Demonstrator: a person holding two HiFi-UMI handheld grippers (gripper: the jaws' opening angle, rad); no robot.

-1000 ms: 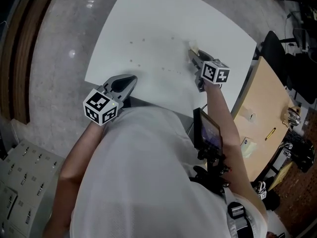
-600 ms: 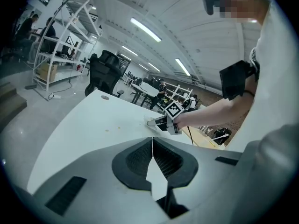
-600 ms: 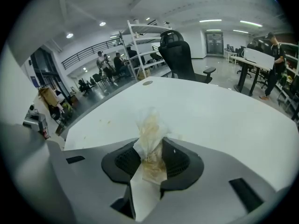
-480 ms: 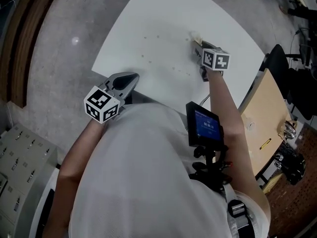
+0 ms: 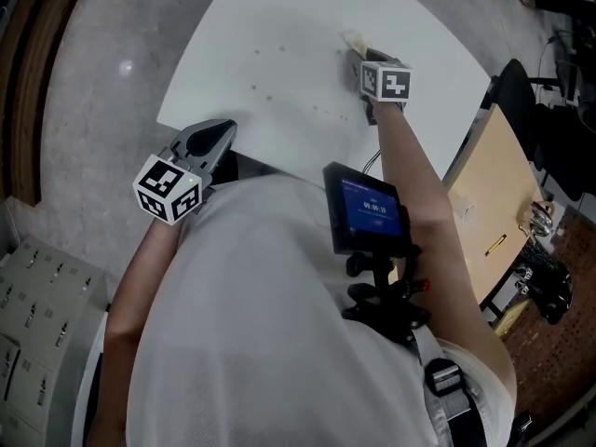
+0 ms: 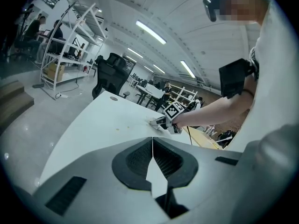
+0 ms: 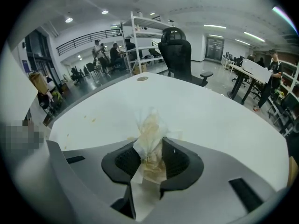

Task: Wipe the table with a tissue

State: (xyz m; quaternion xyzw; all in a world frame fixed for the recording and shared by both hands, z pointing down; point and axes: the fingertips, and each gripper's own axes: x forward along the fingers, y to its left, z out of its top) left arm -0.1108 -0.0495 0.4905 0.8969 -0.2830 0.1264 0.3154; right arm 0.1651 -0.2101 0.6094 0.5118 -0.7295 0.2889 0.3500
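Observation:
My right gripper is shut on a crumpled white tissue stained yellow-brown. It points down at the far right part of the white table, and the tissue's free end lies against the top. Small brownish spots dot the table left of the tissue, and they also show as specks in the right gripper view. My left gripper hovers over the table's near edge, shut with nothing between its jaws. The left gripper view shows the right gripper across the table.
A wooden desk with small items stands right of the table. A black office chair stands beyond the table's far edge, near a round grommet. A screen on a mount hangs at the person's chest. Grey floor lies to the left.
The right gripper has slid the tissue a little farther away across the table and has rolled at the wrist. The left gripper has shifted slightly along the near edge, still shut.

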